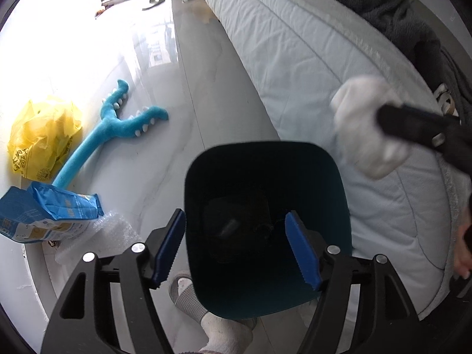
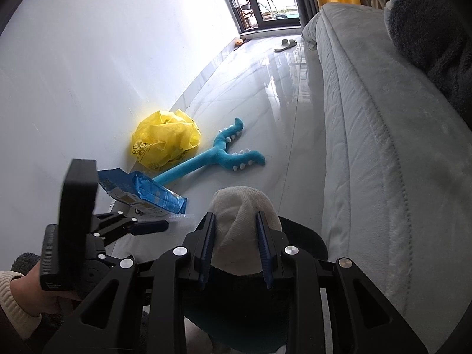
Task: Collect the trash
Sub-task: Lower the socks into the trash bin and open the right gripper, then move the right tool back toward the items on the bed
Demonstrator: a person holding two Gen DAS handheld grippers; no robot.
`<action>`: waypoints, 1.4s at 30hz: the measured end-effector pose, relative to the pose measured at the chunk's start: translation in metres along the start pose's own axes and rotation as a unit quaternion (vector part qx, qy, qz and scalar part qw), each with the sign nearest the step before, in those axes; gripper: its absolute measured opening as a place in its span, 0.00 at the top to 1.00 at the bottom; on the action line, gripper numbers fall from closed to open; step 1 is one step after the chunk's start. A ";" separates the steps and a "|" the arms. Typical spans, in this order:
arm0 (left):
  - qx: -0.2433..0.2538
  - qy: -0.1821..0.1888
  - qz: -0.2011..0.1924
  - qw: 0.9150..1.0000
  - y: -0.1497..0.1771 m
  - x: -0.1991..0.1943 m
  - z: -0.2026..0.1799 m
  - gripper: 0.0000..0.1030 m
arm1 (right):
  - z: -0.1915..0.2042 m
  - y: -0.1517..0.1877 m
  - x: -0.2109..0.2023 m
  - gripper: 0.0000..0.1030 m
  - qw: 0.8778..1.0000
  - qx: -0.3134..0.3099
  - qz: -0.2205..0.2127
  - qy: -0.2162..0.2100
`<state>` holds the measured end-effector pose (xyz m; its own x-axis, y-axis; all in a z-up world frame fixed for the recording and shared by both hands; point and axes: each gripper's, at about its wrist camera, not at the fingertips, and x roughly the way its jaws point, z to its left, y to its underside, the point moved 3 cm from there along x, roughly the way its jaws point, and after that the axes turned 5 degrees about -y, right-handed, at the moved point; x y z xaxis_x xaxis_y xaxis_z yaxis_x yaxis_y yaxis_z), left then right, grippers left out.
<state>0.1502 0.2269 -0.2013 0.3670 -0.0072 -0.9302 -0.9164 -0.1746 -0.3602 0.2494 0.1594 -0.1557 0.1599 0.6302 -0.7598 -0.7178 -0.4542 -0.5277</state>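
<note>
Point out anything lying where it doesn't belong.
Along the wall, on the floor: a crumpled yellow bag, a blue packet on bubble wrap, and a blue plush toy. A lone slipper sits near the window.

Print on yellow bag (image 2: pixel 165 141) and blue packet (image 2: pixel 147 190) unreadable

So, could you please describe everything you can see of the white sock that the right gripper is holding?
The white sock looks like a soft ribbed knit, bunched into a rounded lump with a fold running across it. The right gripper is shut on it, blue fingers pressing either side. It hangs above the dark teal bin, near the bed's edge, not yet inside. In the left wrist view it appears blurred, apart from the open left gripper. A darker smudge marks its lower edge.
</note>
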 end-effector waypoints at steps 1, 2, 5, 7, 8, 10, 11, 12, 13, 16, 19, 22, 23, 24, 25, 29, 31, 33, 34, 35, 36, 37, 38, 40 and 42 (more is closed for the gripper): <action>-0.001 -0.001 -0.009 1.000 -0.001 -0.004 0.002 0.27 | 0.000 0.002 0.005 0.73 1.000 0.001 0.006 0.001; -0.002 -0.003 -0.021 1.000 -0.003 -0.010 0.005 0.26 | 0.000 0.002 0.010 0.73 1.000 0.002 0.011 0.002; -0.001 -0.007 -0.050 0.999 -0.008 -0.024 0.009 0.25 | 0.001 0.009 0.025 0.73 1.000 0.006 0.029 0.004; -0.004 -0.007 -0.072 0.997 -0.011 -0.034 0.011 0.24 | 0.002 0.013 0.033 0.73 0.999 0.006 0.041 0.004; -0.005 -0.007 -0.081 0.997 -0.012 -0.039 0.012 0.24 | 0.002 0.016 0.038 0.73 0.999 0.007 0.048 0.005; -0.005 -0.007 -0.102 0.995 -0.015 -0.049 0.013 0.23 | 0.004 0.020 0.047 0.73 0.998 0.005 0.059 0.007; -0.006 -0.007 -0.111 0.994 -0.017 -0.053 0.014 0.23 | 0.005 0.022 0.051 0.73 0.998 0.004 0.064 0.008; -0.008 -0.007 -0.120 0.993 -0.018 -0.058 0.015 0.22 | 0.006 0.025 0.056 0.73 0.997 0.004 0.072 0.009; -0.012 -0.003 -0.129 0.992 -0.020 -0.063 0.015 0.22 | 0.006 0.026 0.060 0.73 0.997 0.004 0.077 0.009; -0.017 0.003 -0.153 0.988 -0.023 -0.076 0.015 0.22 | 0.007 0.031 0.070 0.73 0.996 0.001 0.092 0.013; -0.016 0.004 -0.179 0.984 -0.027 -0.089 0.012 0.21 | 0.006 0.038 0.079 0.73 0.994 0.001 0.108 0.019; -0.017 0.006 -0.198 0.980 -0.029 -0.100 0.012 0.21 | 0.004 0.042 0.084 0.73 0.993 0.000 0.115 0.025; -0.017 0.006 -0.202 0.979 -0.030 -0.103 0.012 0.21 | 0.004 0.042 0.086 0.73 0.993 0.000 0.117 0.026; -0.018 0.008 -0.209 0.978 -0.031 -0.107 0.012 0.20 | 0.004 0.043 0.088 0.73 0.993 0.001 0.119 0.027; -0.018 0.009 -0.213 0.977 -0.032 -0.110 0.012 0.20 | 0.004 0.044 0.090 0.73 0.992 0.001 0.122 0.028; -0.013 0.005 -0.235 0.972 -0.035 -0.123 0.010 0.19 | 0.004 0.050 0.100 0.73 0.990 -0.003 0.139 0.034; -0.013 0.005 -0.244 0.970 -0.038 -0.129 0.010 0.19 | 0.005 0.054 0.103 0.71 0.988 -0.007 0.148 0.036; -0.015 0.008 -0.254 0.967 -0.039 -0.135 0.011 0.18 | 0.007 0.060 0.106 0.70 0.986 -0.012 0.160 0.038; -0.017 0.009 -0.258 0.966 -0.040 -0.138 0.011 0.18 | 0.008 0.062 0.107 0.68 0.985 -0.014 0.167 0.038; -0.020 0.012 -0.263 0.965 -0.041 -0.142 0.011 0.18 | 0.010 0.064 0.107 0.66 0.984 -0.017 0.172 0.034; -0.022 0.013 -0.267 0.963 -0.042 -0.145 0.010 0.17 | 0.011 0.065 0.108 0.63 0.984 -0.020 0.174 0.031; -0.023 0.013 -0.271 0.962 -0.042 -0.148 0.010 0.17 | 0.013 0.065 0.107 0.58 0.984 -0.024 0.175 0.030; -0.024 0.012 -0.276 0.961 -0.044 -0.152 0.009 0.17 | 0.014 0.065 0.105 0.56 0.984 -0.027 0.174 0.031; -0.024 0.006 -0.283 0.959 -0.046 -0.156 0.008 0.16 | 0.016 0.064 0.100 0.54 0.984 -0.032 0.171 0.032; -0.023 0.003 -0.289 0.957 -0.049 -0.160 0.006 0.16 | 0.017 0.061 0.095 0.52 0.985 -0.034 0.166 0.035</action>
<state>0.1350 0.2422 -0.0353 0.8115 0.0985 -0.5761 -0.5522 -0.1937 -0.8109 0.2092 0.2016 -0.2537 -0.0287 0.3963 -0.9177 -0.6912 -0.6710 -0.2682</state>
